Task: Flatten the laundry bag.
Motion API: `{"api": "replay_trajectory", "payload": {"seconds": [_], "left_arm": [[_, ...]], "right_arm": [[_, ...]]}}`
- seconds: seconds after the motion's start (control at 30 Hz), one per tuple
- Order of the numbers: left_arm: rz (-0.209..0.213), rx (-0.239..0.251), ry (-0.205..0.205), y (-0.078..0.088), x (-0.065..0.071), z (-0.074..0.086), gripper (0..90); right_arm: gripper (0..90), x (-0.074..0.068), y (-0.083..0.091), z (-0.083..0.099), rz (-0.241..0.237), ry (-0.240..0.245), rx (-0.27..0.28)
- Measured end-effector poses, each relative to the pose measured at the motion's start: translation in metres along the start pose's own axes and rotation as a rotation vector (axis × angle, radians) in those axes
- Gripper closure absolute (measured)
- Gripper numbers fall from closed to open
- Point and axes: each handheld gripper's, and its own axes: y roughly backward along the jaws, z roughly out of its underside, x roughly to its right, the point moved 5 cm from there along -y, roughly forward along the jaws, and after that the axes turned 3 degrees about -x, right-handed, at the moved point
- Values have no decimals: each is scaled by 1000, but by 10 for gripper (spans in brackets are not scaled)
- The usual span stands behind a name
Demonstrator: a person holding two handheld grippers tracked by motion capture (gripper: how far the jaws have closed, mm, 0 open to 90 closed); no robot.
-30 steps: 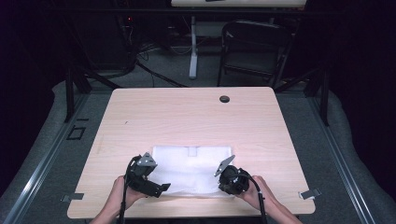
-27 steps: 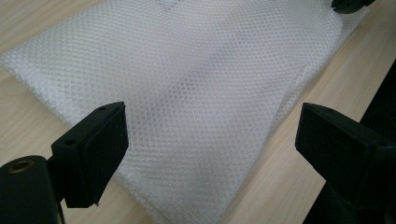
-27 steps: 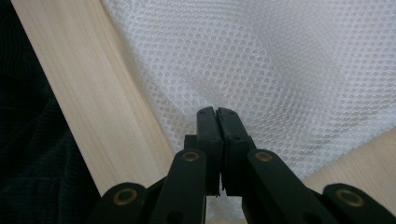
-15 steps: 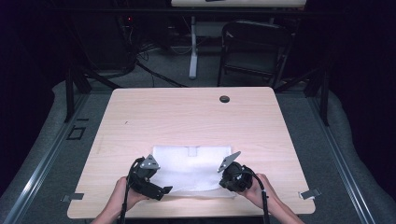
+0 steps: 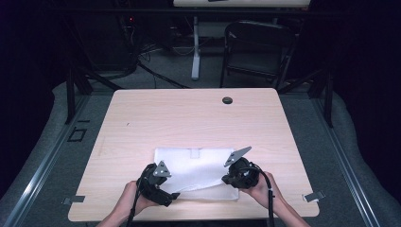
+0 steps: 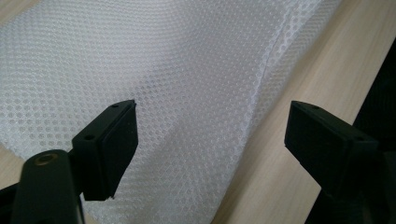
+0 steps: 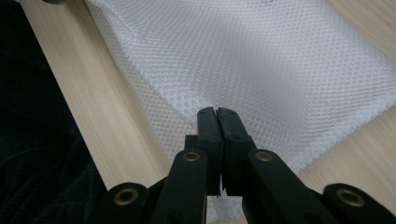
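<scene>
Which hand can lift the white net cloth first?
Probably the right. The right gripper has its fingers shut on the mesh cloth edge, while the left gripper is open, straddling the near edge.

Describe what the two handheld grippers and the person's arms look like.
Both the left gripper and the right gripper are black, each topped by a grey three-cornered plate, with a black cable trailing back along the forearm. Their jaws are flat, black, rectangular blocks on arms pinned with brass-coloured rivets. The forearms are bare, with no sleeves showing.
</scene>
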Motion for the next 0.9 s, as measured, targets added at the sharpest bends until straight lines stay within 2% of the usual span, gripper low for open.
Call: {"api": "replay_trajectory", "payload": {"seconds": [0.17, 0.3, 0.43, 0.57, 0.67, 0.9], "left_arm": [[1, -21, -24, -8, 2, -2, 292], [12, -45, -54, -18, 7, -6, 314], [1, -76, -79, -27, 10, -10, 451], [28, -40, -65, -28, 8, -14, 678], [12, -3, -55, -24, 7, -16, 824], [27, 45, -9, -11, 4, -24, 874]], "right_arm": [[893, 1, 2, -3, -7, -14, 15], [893, 2, 4, -6, -9, -20, 20], [893, 2, 6, -7, -11, -31, 22], [892, 4, 5, -6, -12, -28, 19], [892, 5, 4, -4, -14, -38, 12], [849, 3, 1, -1, -4, -32, 9]]}}
